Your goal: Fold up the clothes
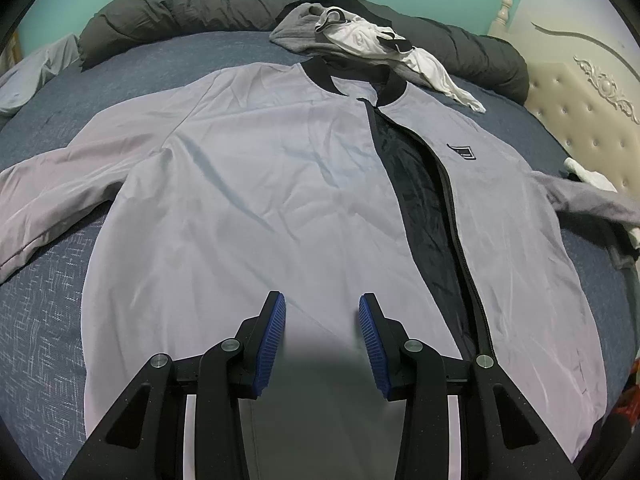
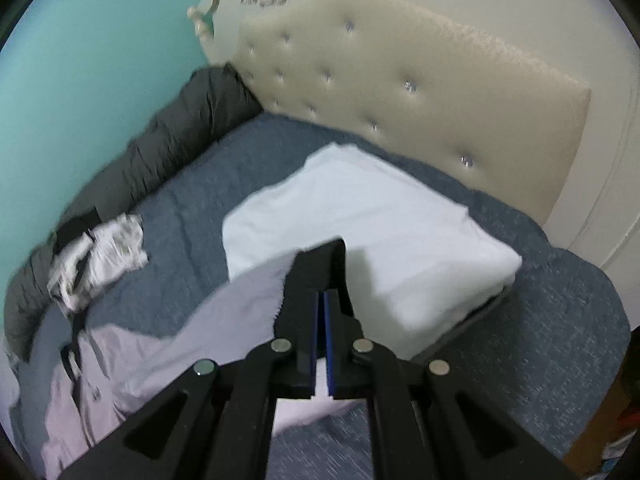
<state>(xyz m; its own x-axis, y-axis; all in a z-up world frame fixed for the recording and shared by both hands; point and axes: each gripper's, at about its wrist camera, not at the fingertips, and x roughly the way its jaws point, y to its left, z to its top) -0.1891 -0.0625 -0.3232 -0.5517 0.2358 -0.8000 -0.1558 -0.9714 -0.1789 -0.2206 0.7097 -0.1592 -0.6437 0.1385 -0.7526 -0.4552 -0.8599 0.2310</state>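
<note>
Home bedroom, bed (image 1: 132, 68), tufted headboard (image 2: 420, 92), strewn clothes (image 1: 360, 40)

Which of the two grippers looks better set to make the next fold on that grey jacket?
Probably the right gripper: it is shut on the sleeve of the jacket, ready to carry it across. The left gripper hangs open above the hem, holding nothing.

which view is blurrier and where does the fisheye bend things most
Right wrist view: blurrier, with motion smear on the folded white towel and the tufted headboard. Left wrist view: mostly sharp on the grey jacket, apart from a soft dark smudge between the left hand-held gripper pads. Both views: bed edges bow strongly toward the dark rim.
</note>
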